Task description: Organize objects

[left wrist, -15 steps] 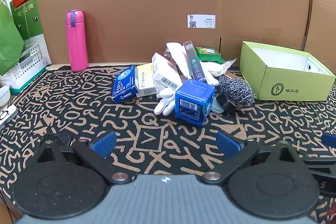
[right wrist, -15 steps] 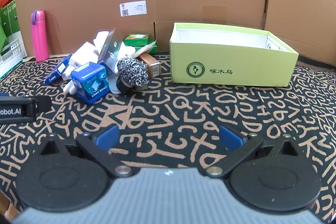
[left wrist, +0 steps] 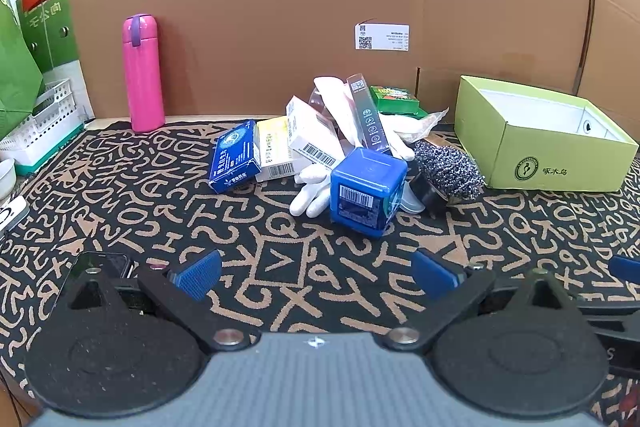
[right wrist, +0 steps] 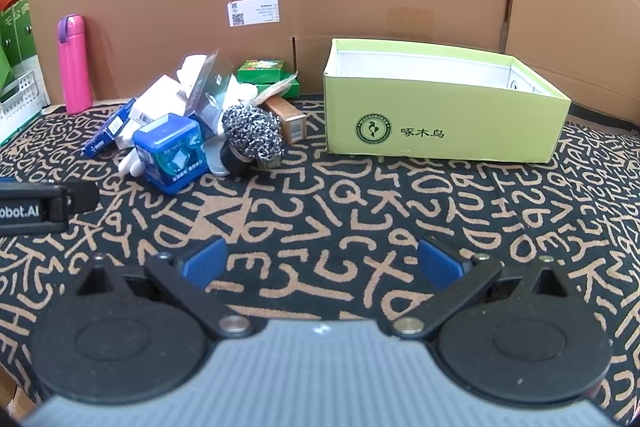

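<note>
Left wrist view: the left gripper [left wrist: 316, 273] is hovering low over the patterned mat [left wrist: 140, 195], fingers spread wide and holding nothing, while the pile is lying ahead, a blue cube box [left wrist: 366, 193] sitting at its front, touching a white glove [left wrist: 312, 189] and just beside a steel scrubber [left wrist: 448, 167]. Right wrist view: the right gripper [right wrist: 322, 263] is likewise gaping wide and gripping nothing, with the green box [right wrist: 444, 131] (open-topped) standing ahead to the right, near the pile's scrubber [right wrist: 252, 135].
</note>
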Demonstrator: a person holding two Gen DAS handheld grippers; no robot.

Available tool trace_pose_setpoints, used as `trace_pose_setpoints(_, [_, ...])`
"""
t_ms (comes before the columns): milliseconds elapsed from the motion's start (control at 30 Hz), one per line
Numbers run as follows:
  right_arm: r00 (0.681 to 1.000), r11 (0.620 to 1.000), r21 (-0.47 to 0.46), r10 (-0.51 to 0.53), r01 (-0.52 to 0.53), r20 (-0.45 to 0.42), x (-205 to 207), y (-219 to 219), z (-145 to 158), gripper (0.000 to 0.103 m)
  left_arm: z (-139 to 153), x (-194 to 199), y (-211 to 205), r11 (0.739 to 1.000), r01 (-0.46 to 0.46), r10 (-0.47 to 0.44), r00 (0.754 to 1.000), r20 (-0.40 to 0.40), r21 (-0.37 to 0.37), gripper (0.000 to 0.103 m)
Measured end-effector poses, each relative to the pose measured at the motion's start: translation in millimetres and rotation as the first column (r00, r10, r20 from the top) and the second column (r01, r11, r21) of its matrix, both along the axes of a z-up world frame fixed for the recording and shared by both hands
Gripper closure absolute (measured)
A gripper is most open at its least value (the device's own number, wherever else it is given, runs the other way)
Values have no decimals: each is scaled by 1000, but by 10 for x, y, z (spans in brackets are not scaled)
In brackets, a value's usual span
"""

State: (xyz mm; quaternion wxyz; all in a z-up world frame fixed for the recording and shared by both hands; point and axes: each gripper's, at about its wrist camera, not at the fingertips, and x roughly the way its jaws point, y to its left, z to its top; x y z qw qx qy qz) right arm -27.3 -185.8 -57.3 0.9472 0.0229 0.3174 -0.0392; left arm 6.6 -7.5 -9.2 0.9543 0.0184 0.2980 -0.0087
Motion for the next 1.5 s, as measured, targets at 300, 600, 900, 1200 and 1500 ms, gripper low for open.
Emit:
trace_pose_setpoints(300, [1000, 1000, -3, 8, -8, -3, 21, 19, -7, 0, -27, 47, 2, 1000, -6, 6, 1000, -6, -8, 0])
trace_pose_setpoints(600, [1000, 1000, -1, 5, -5, -10, 54, 14, -28, 0, -33, 94, 29, 1000, -5, 5, 1000, -15, -17, 0])
trace_pose_setpoints(900, [1000, 1000, -1, 6, -6, -18, 95, 14, -48, 0, -48, 132, 22, 1000, 5, -5, 1000, -23, -20, 0])
trace_pose_setpoints(1200, [1000, 1000, 9, 6, -5, -26, 149, 6, -109, 0, -91, 192, 34, 1000, 6, -7, 999, -44, -24, 0])
trace_pose_setpoints(1500, [999, 999, 10, 31, -31, -16, 235, 25, -122, 0, -144, 298, 74, 999, 22, -24, 998, -59, -42, 0])
